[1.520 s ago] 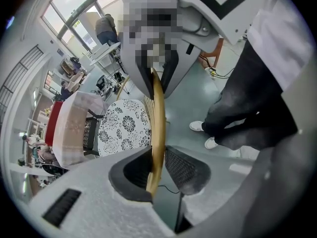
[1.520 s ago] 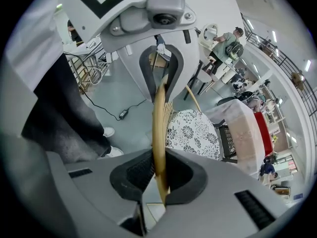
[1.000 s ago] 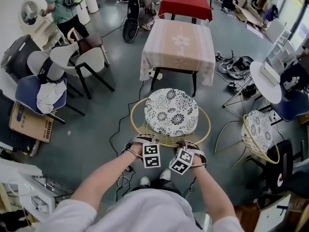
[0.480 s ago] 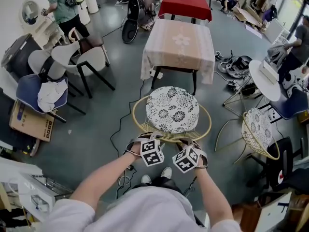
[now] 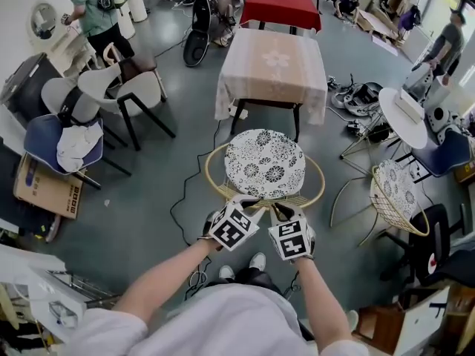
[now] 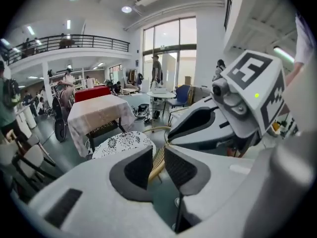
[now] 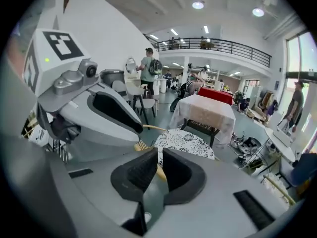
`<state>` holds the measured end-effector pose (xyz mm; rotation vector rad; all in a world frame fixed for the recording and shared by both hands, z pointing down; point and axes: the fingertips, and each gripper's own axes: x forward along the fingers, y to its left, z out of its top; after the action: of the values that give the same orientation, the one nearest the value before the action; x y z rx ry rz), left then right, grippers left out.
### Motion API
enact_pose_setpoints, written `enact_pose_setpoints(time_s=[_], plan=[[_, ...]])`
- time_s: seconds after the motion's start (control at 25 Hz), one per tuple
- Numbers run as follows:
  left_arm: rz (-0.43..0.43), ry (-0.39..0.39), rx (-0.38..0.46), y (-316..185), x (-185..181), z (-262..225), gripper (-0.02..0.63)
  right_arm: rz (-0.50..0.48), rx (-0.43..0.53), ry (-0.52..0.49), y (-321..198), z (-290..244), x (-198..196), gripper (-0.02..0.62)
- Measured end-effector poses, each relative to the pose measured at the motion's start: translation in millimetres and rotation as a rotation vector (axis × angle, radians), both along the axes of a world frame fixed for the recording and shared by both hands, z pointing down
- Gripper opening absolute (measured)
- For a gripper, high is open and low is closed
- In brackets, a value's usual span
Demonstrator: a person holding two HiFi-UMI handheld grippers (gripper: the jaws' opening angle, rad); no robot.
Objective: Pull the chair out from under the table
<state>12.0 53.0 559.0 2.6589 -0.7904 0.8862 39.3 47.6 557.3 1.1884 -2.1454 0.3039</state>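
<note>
The chair, a round wire frame with a black-and-white floral cushion, stands on the floor just in front of the table with the pink cloth. My left gripper and right gripper hover side by side above the chair's near rim. Both pairs of jaws are closing, with a gap still showing. In the left gripper view the gripper has the chair's yellow rim showing beyond the gap, untouched, with the cushion farther off. The right gripper also holds nothing; the cushion lies ahead.
A second wire chair stands at the right near a round white table. White and blue chairs crowd the left. A black cable snakes over the floor left of the chair. A red-clothed table and people are farther back.
Both grippers have lifted off the chair's near rim and rolled, so their marker cubes now face up. Their jaws have narrowed. The chair has stayed where it stood.
</note>
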Motion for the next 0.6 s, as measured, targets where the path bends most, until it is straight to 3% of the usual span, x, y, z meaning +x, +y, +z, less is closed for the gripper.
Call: enact_pose_setpoints(time_s=[0.32, 0.6], plan=[[-0.124, 0.166, 0.017, 9, -11, -43, 0.026, 0.099, 0.034, -0.153, 14, -37, -14, 0.012], [-0.194, 0.231, 0.028, 19, -17, -59, 0.006, 0.128, 0.062, -0.244, 29, -56, -26, 0.002]])
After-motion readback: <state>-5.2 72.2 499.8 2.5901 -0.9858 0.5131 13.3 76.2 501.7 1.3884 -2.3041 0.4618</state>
